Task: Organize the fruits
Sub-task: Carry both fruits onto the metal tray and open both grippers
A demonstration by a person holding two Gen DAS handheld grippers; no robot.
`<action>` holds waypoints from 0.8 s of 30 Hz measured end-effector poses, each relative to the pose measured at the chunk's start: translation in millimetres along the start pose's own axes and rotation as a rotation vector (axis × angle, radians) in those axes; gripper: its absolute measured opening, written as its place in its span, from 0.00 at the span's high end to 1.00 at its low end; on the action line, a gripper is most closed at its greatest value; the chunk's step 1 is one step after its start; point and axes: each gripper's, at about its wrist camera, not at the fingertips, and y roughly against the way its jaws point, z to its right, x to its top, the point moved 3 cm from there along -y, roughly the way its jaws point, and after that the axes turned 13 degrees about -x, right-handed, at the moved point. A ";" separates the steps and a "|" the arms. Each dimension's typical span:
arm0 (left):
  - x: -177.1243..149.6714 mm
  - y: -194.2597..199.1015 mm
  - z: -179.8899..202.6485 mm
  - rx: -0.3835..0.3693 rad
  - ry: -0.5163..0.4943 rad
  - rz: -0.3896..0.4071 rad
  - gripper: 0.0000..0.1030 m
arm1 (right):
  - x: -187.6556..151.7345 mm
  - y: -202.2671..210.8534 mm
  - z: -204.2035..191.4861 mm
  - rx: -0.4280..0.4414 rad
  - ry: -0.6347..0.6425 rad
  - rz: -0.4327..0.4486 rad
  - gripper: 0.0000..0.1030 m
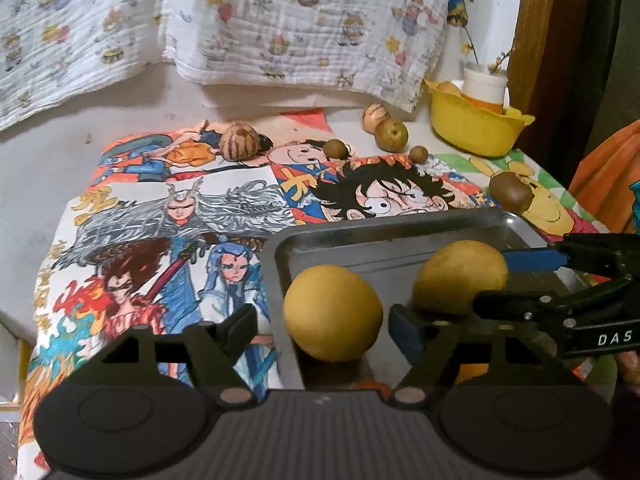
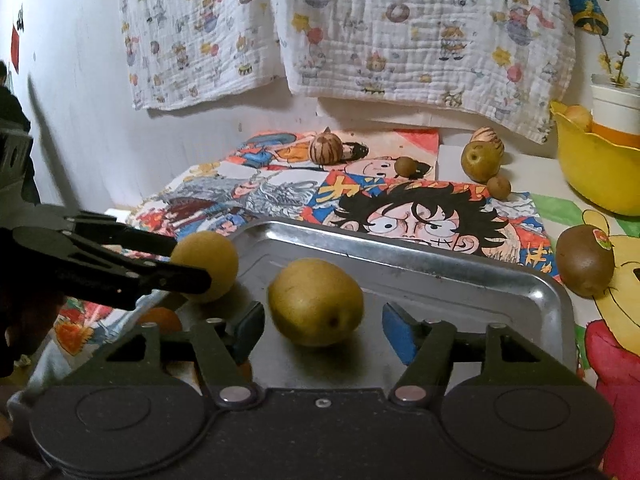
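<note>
Two yellow pears lie in a metal tray (image 1: 360, 236) on a cartoon-print cloth. My left gripper (image 1: 322, 330) stands open around the left pear (image 1: 332, 312), with a gap at each pad. In the right wrist view that same left gripper (image 2: 190, 264) reaches in from the left, its fingers on either side of that pear (image 2: 212, 260). My right gripper (image 2: 324, 330) is open too, and the other pear (image 2: 316, 304) sits loose between its blue pads on the tray (image 2: 400, 248). From the left wrist, the right gripper (image 1: 494, 280) straddles this pear (image 1: 460, 276).
Beyond the tray lie a kiwi (image 2: 584, 262), a striped round fruit (image 2: 326, 148), a greenish pear (image 2: 480, 160) and two small brown fruits (image 2: 406, 166). A yellow bowl (image 2: 596, 160) holding a white cup stands at the back right. A printed cloth hangs on the wall behind.
</note>
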 end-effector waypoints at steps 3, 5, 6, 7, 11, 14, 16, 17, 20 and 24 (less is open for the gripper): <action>-4.0 12.6 0.8 0.000 -0.001 0.024 0.15 | -1.4 9.9 -0.8 0.009 -0.013 0.019 0.27; -7.6 21.5 1.9 0.002 -0.003 0.040 0.10 | -2.6 17.1 -2.1 0.015 -0.020 0.032 0.22; -9.2 25.2 3.3 0.003 -0.006 0.048 0.06 | -3.3 21.0 -2.7 0.017 -0.023 0.038 0.20; -11.6 29.4 4.5 0.002 -0.009 0.057 0.04 | -4.2 24.9 -3.6 0.020 -0.024 0.045 0.18; -23.4 44.1 10.6 0.000 -0.033 0.077 0.01 | -8.8 41.2 -9.3 0.027 -0.008 0.071 0.12; -32.4 52.0 14.4 0.000 -0.059 0.076 0.01 | -14.2 51.5 -13.7 0.032 0.012 0.088 0.05; -38.8 57.1 16.9 -0.001 -0.076 0.076 0.01 | -17.9 57.5 -17.4 0.035 0.032 0.095 0.04; -42.2 59.4 18.0 -0.003 -0.084 0.074 0.01 | -20.3 60.2 -19.4 0.036 0.041 0.096 0.04; -50.6 64.1 20.7 -0.007 -0.102 0.062 0.01 | -26.6 66.1 -22.1 0.037 0.060 0.091 0.01; -60.0 65.5 23.5 0.014 -0.127 0.026 0.00 | -35.7 72.3 -22.2 0.028 0.080 0.075 0.01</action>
